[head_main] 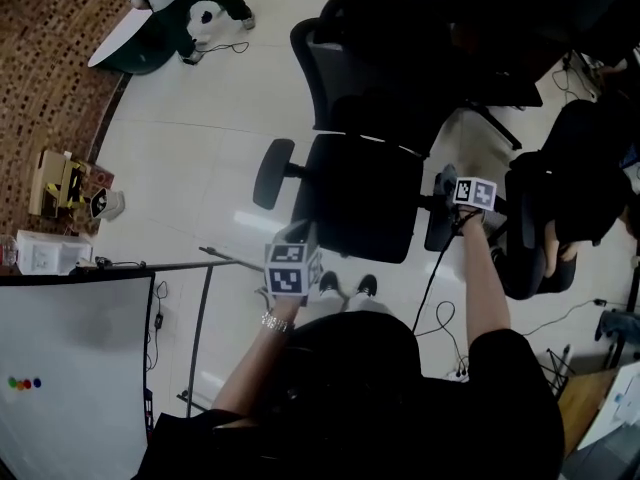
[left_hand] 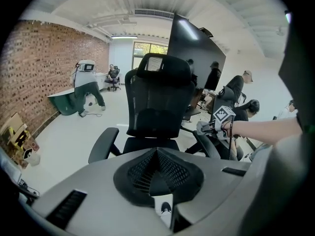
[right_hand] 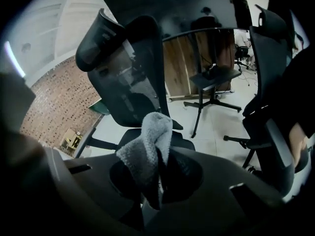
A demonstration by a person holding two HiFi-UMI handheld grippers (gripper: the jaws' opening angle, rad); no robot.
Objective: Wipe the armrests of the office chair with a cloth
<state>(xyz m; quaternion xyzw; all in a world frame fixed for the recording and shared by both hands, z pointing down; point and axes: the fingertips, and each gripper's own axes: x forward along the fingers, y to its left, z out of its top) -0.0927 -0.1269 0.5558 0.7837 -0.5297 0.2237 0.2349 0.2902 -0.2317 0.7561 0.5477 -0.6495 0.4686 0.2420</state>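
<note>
Left tongs (left_hand: pixel 157 154), pressed together and empty, hover by the front edge of the office chair (head_main: pixel 365 188) seat. Right tongs (right_hand: pixel 157 156) clamp a grey cloth (right_hand: pixel 147 146) over the armrest (head_main: pixel 440 223) on the person's right.

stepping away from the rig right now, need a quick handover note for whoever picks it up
Left gripper: shut, empty, held near the front of the office chair.
Right gripper: shut on the grey cloth, at the armrest on its side; contact unclear.
Other armrest: nothing on it.
Done: cannot tell how much is wiped.
Left: wipe this armrest, then probably take the cloth to the other.
</note>
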